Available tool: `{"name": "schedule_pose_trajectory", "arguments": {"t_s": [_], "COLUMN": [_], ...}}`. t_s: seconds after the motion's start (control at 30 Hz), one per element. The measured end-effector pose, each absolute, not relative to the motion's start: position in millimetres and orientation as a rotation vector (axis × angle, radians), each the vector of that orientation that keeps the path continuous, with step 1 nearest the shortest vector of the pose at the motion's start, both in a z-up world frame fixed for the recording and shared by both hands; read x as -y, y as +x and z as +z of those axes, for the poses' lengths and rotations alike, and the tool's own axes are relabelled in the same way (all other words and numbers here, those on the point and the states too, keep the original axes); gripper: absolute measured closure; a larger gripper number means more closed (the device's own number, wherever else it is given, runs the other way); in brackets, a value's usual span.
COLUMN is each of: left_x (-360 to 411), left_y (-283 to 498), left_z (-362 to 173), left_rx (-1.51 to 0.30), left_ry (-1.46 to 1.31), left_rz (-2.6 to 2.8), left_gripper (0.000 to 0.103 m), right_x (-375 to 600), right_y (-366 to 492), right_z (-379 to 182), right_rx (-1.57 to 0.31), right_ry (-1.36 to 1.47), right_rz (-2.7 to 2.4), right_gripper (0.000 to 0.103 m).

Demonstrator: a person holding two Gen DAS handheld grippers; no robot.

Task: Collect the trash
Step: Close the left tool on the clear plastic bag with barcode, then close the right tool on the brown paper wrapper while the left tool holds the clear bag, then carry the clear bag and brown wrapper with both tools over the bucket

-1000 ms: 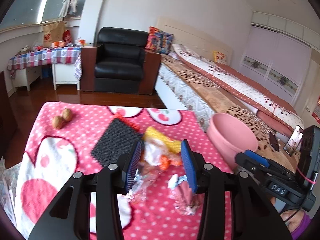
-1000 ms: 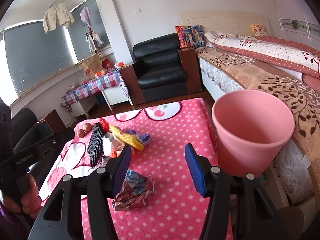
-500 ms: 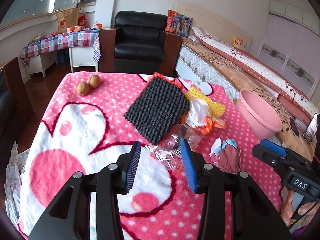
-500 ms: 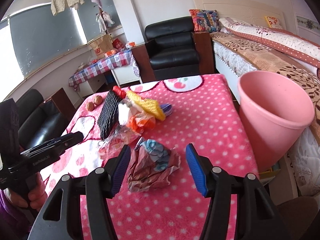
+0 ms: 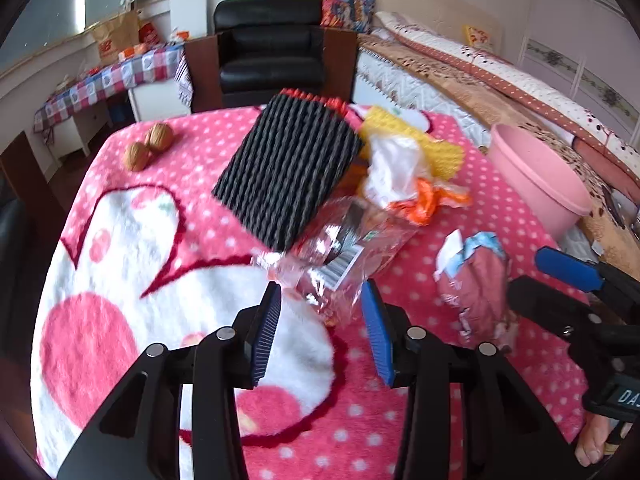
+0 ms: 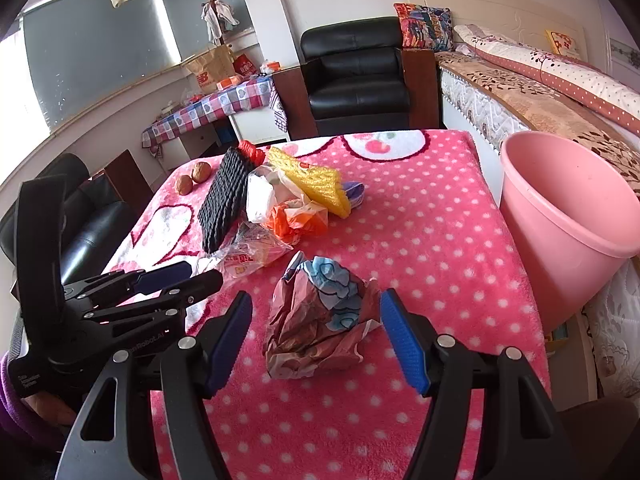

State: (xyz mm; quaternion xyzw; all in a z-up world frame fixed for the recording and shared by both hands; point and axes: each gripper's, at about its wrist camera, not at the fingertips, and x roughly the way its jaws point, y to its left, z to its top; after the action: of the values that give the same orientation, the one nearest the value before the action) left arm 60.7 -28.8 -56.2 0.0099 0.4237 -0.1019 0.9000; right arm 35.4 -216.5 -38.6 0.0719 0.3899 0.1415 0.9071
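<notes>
Progress looks close to nil: the pink bucket, at the right edge of the right wrist view beside the counter, shows a bare inside as far as its visible wall goes, though its bottom is hidden. Every piece of trash lies on the counter's pink dotted blanket, so I judge the whole collection is left to do.

Largest of the litter is the black ribbed foam sheet, in the upper middle of the left wrist view. Its long axis runs from the lower left up toward the upper right of that frame, and its far end rests on the heap. Just right of it sit the yellow foam net, long axis slanting from upper left to lower right, and a white and orange plastic bag in a loose bunch with no clear axis.

Below these, the clear wrapper stretches from the foam sheet's lower corner down toward the frame's lower middle. Its near end lies between the pads of the left gripper, which stands wide and presses on nothing.

Crumpled brown and blue wrapper sits in the lower middle of the right wrist view, roughly upright with its peak toward the top of the frame. The right gripper straddles it with jaws opening; neither pad touches it.

Smallest are two walnuts, touching, at the upper left of the left wrist view, well apart from the heap.
</notes>
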Motion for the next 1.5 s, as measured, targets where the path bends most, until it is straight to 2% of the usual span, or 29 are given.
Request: {"name": "schedule_pose_trajectory", "arguments": {"t_s": [0.2,0.3,0.37,0.53,0.77,0.9,0.93,1.0,1.17,1.3,1.5], "left_x": [11.8,7.6,5.1,4.4,1.9,-1.6,-2.1,-2.4,-0.9,0.2,3.1], "left_y": [65.7,66.6,66.5,61.4,54.5,50.9,50.5,50.1,48.4,46.5,45.9], "left_z": [-61.8,-62.2,-62.2,-57.2,-41.8,-35.8,-34.2,-30.7,-24.9,-22.2,-16.0], "left_rx": [-0.910,-0.908,-0.911,-0.894,-0.859,-0.844,-0.841,-0.832,-0.815,-0.808,-0.793], "left_ry": [-0.080,-0.097,-0.104,-0.096,-0.110,-0.125,-0.128,-0.127,-0.129,-0.131,-0.132], "left_rz": [-0.211,-0.220,-0.229,-0.244,-0.264,-0.262,-0.263,-0.265,-0.269,-0.270,-0.276], "left_gripper": [0.062,0.086,0.095,0.102,0.102,0.102,0.102,0.102,0.102,0.102,0.102], "right_x": [214.1,210.8,210.9,212.4,214.9,218.2,217.2,216.2,213.9,217.7,226.9], "right_y": [38.1,38.5,38.9,40.0,44.8,46.6,45.5,44.8,40.4,36.8,31.7], "right_z": [-43.9,-44.2,-45.5,-48.5,-55.5,-60.5,-60.5,-59.1,-54.4,-49.3,-37.2], "right_rx": [-0.827,-0.829,-0.836,-0.848,-0.879,-0.902,-0.901,-0.896,-0.870,-0.841,-0.789], "right_ry": [0.153,0.142,0.142,0.149,0.168,0.190,0.191,0.192,0.187,0.199,0.218], "right_rz": [0.307,0.309,0.306,0.294,0.287,0.297,0.300,0.320,0.339,0.341,0.338], "right_gripper": [0.037,0.037,0.037,0.037,0.038,0.058,0.061,0.075,0.091,0.095,0.095]}}
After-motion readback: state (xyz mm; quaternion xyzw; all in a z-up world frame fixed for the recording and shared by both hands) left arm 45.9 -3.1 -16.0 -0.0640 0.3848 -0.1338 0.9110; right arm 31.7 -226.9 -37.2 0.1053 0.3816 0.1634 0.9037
